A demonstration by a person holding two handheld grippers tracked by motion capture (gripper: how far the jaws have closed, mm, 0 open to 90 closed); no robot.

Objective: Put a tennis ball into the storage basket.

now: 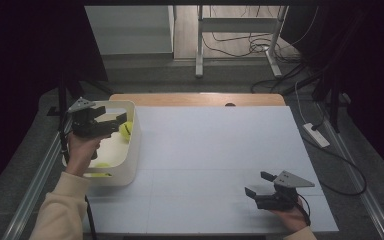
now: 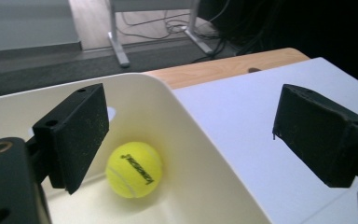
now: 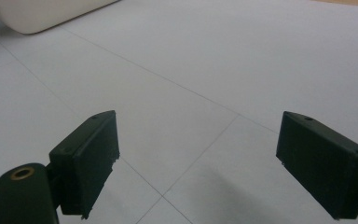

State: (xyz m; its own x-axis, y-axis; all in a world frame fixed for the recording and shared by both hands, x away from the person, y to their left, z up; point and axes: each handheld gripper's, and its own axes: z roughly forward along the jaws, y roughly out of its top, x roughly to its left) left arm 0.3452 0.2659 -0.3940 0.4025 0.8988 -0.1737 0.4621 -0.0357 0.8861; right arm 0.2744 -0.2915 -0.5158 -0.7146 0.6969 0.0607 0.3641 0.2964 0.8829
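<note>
A cream-white tub (image 1: pixel 134 150) stands at the left of the white table top. One yellow tennis ball (image 1: pixel 126 130) lies against its right wall, and a second ball (image 1: pixel 100 167) rests near its front. My left gripper (image 1: pixel 112 114) hangs over the tub's far part, open, with nothing between its pads. In the left gripper view the ball (image 2: pixel 134 169) sits on the tub floor below the left gripper (image 2: pixel 191 126), beside the tub wall (image 2: pixel 200 154). My right gripper (image 1: pixel 258 183) rests low at the front right of the table, open and empty. In its own view the right gripper (image 3: pixel 200 158) faces bare white surface.
The white sheet (image 1: pixel 215 150) covers most of a wooden table (image 1: pixel 195 99). A corner of the tub (image 3: pixel 37 16) appears far off in the right gripper view. Behind the table stand desk legs (image 1: pixel 199 45) with tangled cables, and a power strip (image 1: pixel 316 135) lies on the floor at right.
</note>
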